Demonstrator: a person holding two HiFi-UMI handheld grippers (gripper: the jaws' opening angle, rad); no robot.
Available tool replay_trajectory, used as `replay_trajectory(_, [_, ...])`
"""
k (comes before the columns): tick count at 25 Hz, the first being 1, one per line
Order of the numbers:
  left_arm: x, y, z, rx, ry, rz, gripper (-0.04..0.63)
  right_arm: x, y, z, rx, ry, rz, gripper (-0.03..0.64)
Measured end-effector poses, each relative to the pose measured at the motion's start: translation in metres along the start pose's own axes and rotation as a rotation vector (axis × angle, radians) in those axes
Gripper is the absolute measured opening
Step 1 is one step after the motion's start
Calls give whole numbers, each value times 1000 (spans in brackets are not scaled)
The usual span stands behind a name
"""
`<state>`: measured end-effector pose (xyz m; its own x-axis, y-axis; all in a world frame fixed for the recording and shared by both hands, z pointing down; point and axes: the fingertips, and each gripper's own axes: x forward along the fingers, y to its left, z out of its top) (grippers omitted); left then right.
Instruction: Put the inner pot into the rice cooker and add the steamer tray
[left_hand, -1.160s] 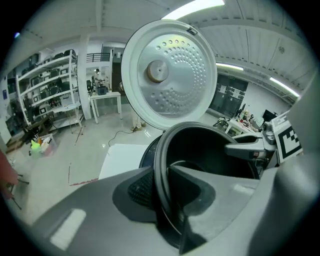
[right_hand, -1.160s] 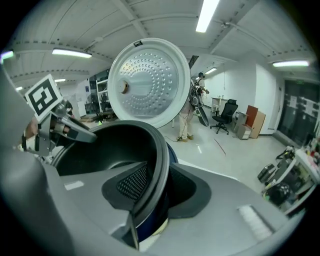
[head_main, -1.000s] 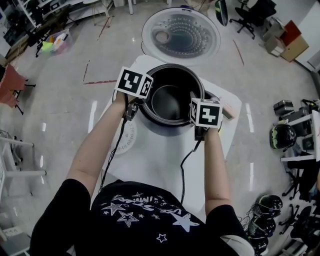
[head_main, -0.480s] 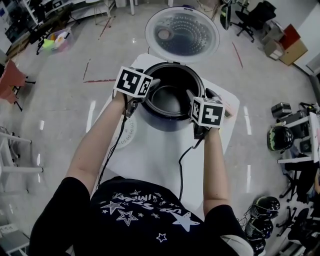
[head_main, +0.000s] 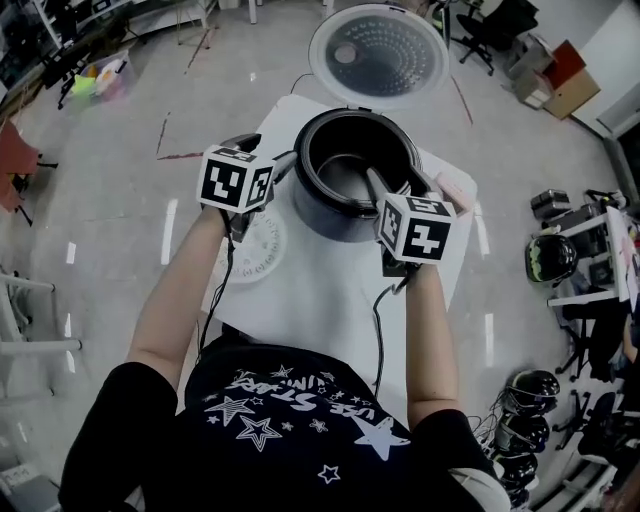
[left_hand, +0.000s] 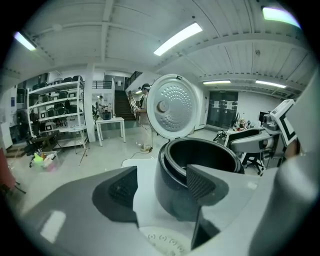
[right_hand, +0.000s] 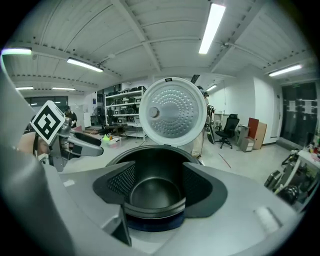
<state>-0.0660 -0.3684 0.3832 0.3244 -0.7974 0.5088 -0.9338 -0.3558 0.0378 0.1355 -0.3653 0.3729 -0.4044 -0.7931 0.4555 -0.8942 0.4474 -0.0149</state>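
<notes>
The inner pot (right_hand: 155, 192) is dark and round, with a smooth, deep inside and a flat bottom that shines a little. It sits down inside the rice cooker (head_main: 330, 215), and its rim shows as a second ring just inside the cooker's own rim. Its mouth points straight up, so its axis stands upright. The cooker stands at the far part of the white table (head_main: 320, 290). Its lid (head_main: 378, 55) is swung up and back behind it, and the dotted underside of the lid faces me.

The steamer tray (head_main: 262, 250) is a pale round disc with small marks on its face. It lies flat on the table, just beside the cooker on my left side, and not in the pot.

My left gripper (left_hand: 160, 187) is at the left side of the cooker, above the tray. Its jaws stand wide apart and pinch nothing; the dark wall of the cooker and the edge of the tray show beyond the gap.

My right gripper (right_hand: 155, 187) is at the right side of the cooker and looks down into the pot. Its jaws have just been opening and now stand wide. The pot shows between them, but the pads do not press on it.
</notes>
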Motion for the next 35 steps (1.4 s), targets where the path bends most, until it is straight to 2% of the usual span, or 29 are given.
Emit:
replay_trajectory(7, [-40, 47, -27, -20, -26, -59, 279, -2, 79, 3, 23, -12, -27, 299])
replay_trajectory(12, [-54, 81, -55, -15, -1, -104, 271, 4, 128, -4, 55, -5, -50, 293])
replay_trajectory(18, [-61, 107, -86, -6, 34, -176, 232, 3, 168, -33, 103, 44, -116, 293])
replay_trajectory(26, [-65, 129, -128, -12, 87, -235, 131, 12, 193, -91, 188, 202, -190, 295])
replay_trajectory(35, [-66, 149, -172, -28, 154, -259, 2, 18, 204, -167, 304, 338, -259, 293])
